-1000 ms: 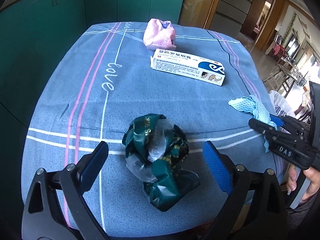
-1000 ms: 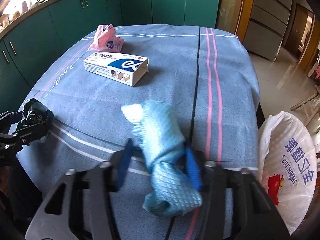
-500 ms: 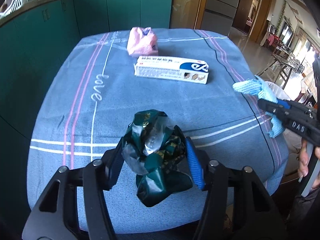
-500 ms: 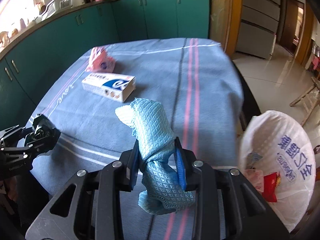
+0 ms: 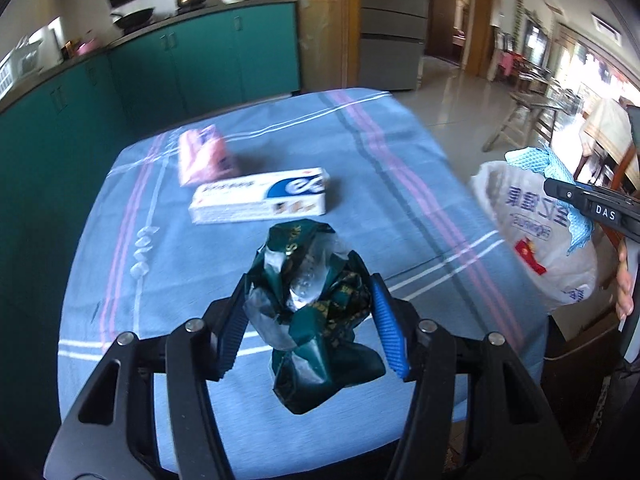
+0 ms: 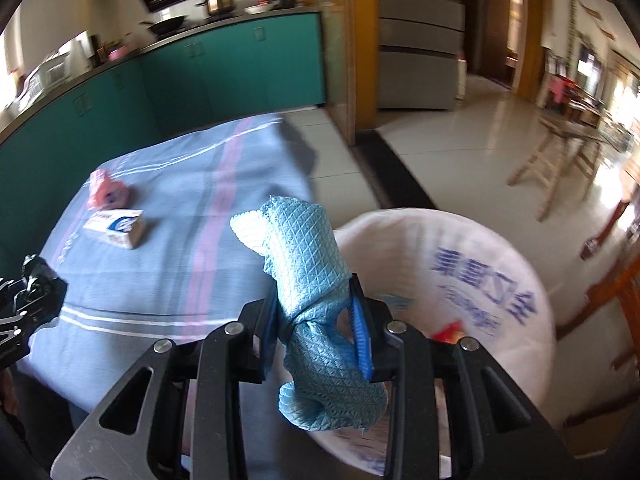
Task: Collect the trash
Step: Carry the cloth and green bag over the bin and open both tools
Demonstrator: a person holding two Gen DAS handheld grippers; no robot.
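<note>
My left gripper (image 5: pixel 310 320) is shut on a crumpled dark green wrapper (image 5: pixel 312 304) and holds it above the near part of the blue tablecloth (image 5: pixel 168 264). My right gripper (image 6: pixel 316 328) is shut on a light blue mesh cloth (image 6: pixel 304 264), held at the rim of a white plastic trash bag (image 6: pixel 480 280) beside the table. The bag (image 5: pixel 532 232) and the right gripper (image 5: pixel 592 208) with the cloth (image 5: pixel 532 160) show at the right of the left wrist view. The left gripper with the wrapper (image 6: pixel 36 280) shows at the left edge of the right wrist view.
A white and blue carton (image 5: pixel 260 200) and a pink packet (image 5: pixel 204 156) lie further back on the table; both also show in the right wrist view, carton (image 6: pixel 116 226), packet (image 6: pixel 108 194). Green cabinets (image 5: pixel 180 64) stand behind. A wooden stool (image 6: pixel 560 164) stands on the tiled floor.
Both grippers have lifted and swung right. The right gripper with the cloth has moved off the table to the bag's rim. The left gripper stays closed on the wrapper, lifted higher.
</note>
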